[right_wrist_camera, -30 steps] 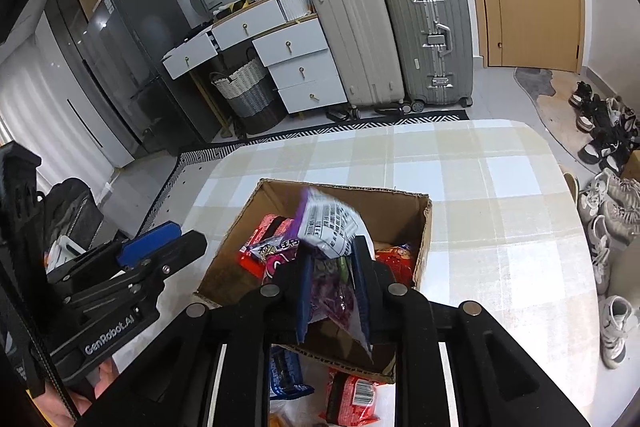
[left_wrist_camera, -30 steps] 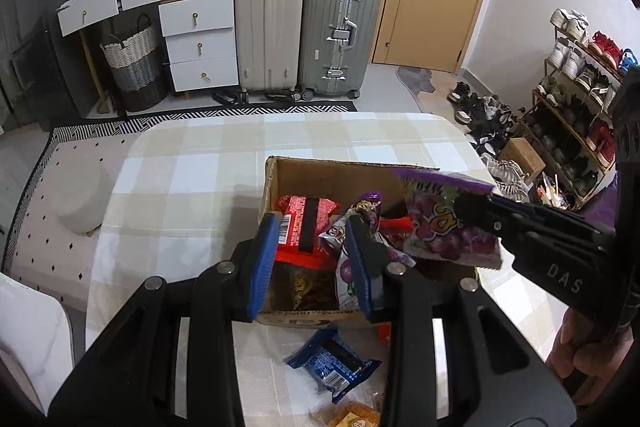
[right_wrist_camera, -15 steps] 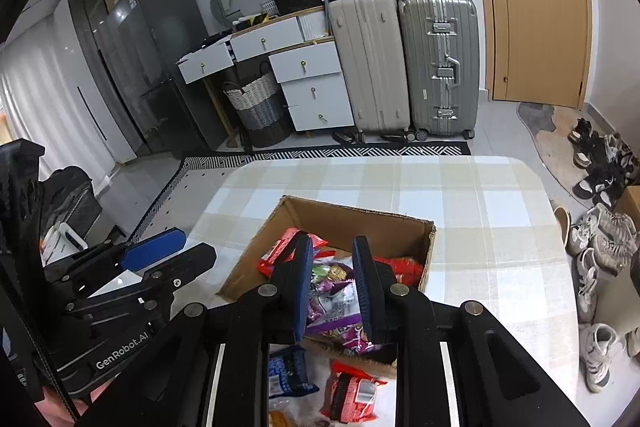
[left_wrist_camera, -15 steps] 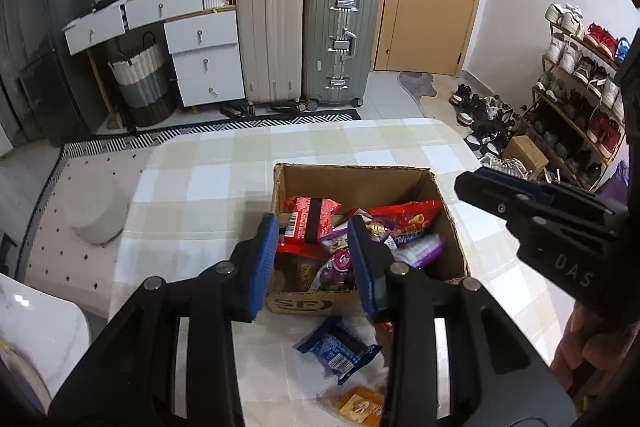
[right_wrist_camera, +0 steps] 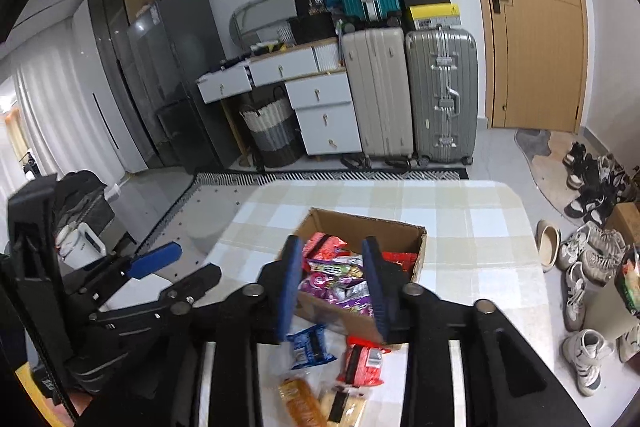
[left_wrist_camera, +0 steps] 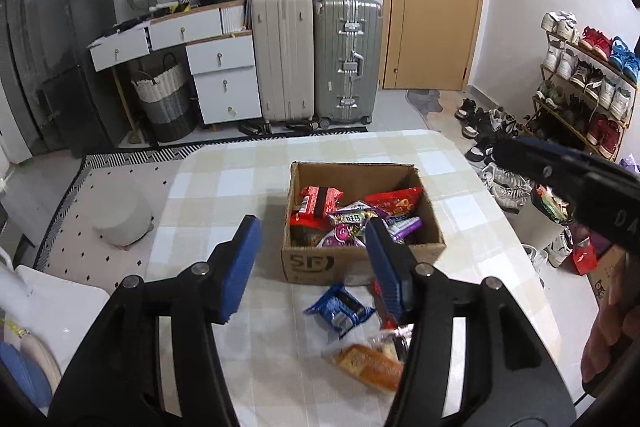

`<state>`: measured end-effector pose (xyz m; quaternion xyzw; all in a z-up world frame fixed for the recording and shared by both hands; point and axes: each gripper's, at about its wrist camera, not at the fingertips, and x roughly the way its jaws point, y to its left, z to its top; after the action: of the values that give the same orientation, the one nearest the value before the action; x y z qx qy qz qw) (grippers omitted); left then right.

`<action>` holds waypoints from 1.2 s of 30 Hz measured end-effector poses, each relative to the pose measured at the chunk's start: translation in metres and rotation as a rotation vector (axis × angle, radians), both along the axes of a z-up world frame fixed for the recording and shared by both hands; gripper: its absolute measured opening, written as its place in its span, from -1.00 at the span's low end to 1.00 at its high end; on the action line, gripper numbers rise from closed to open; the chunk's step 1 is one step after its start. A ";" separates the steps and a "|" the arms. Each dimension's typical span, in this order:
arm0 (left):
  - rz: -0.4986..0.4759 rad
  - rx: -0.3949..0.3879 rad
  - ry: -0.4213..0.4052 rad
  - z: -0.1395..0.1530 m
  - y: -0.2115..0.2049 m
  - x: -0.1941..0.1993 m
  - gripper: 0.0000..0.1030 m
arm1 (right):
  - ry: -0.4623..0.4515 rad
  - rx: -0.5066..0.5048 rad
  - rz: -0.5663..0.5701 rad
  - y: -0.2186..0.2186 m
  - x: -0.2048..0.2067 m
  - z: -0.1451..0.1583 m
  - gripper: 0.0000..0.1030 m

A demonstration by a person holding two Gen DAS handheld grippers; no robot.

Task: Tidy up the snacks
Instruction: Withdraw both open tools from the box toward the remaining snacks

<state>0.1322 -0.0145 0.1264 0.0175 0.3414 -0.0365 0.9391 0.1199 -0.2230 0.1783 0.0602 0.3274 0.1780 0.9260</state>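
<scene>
Both the left gripper [left_wrist_camera: 310, 261] and the right gripper [right_wrist_camera: 331, 283] are held spread and empty above the checked tablecloth [left_wrist_camera: 224, 195]. The cardboard box [left_wrist_camera: 362, 261] is already partly filled, while a blue packet [left_wrist_camera: 340, 309], a red packet [right_wrist_camera: 362, 361] and an orange-brown wrapped cake [left_wrist_camera: 370, 363] lie loose just in front of it. The next packet is best pinched across its flat middle, lifted clear of the box's near wall, and released over a free spot inside.

Snack packets [left_wrist_camera: 356, 223] lie in the box [left_wrist_camera: 320, 263] on the table [left_wrist_camera: 224, 195]; more packets [left_wrist_camera: 340, 311] lie before it.
</scene>
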 end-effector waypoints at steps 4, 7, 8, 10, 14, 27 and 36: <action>0.029 0.014 -0.062 0.024 0.001 -0.040 0.55 | -0.051 0.005 0.007 0.000 -0.037 0.021 -0.21; 0.034 0.030 -0.105 0.045 0.002 -0.072 0.56 | -0.100 0.023 -0.001 0.000 -0.073 0.037 0.06; 0.038 0.037 -0.116 0.049 0.002 -0.081 0.59 | -0.115 0.031 -0.001 0.000 -0.083 0.040 0.17; 0.059 0.049 -0.150 0.060 0.005 -0.105 0.66 | -0.144 0.046 -0.003 -0.002 -0.104 0.046 0.46; 0.075 0.014 -0.192 0.066 0.016 -0.148 0.99 | -0.243 0.074 -0.018 -0.007 -0.155 0.048 0.75; 0.153 -0.116 -0.201 -0.004 0.071 -0.219 0.99 | -0.324 0.100 -0.089 -0.027 -0.225 -0.015 0.99; 0.159 -0.140 -0.079 -0.086 0.062 -0.145 0.99 | -0.232 0.057 -0.119 -0.026 -0.167 -0.072 0.99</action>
<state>-0.0125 0.0476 0.0402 -0.0739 0.3008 0.0150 0.9507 -0.0471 -0.2490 0.1068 0.0846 0.2087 0.1376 0.9645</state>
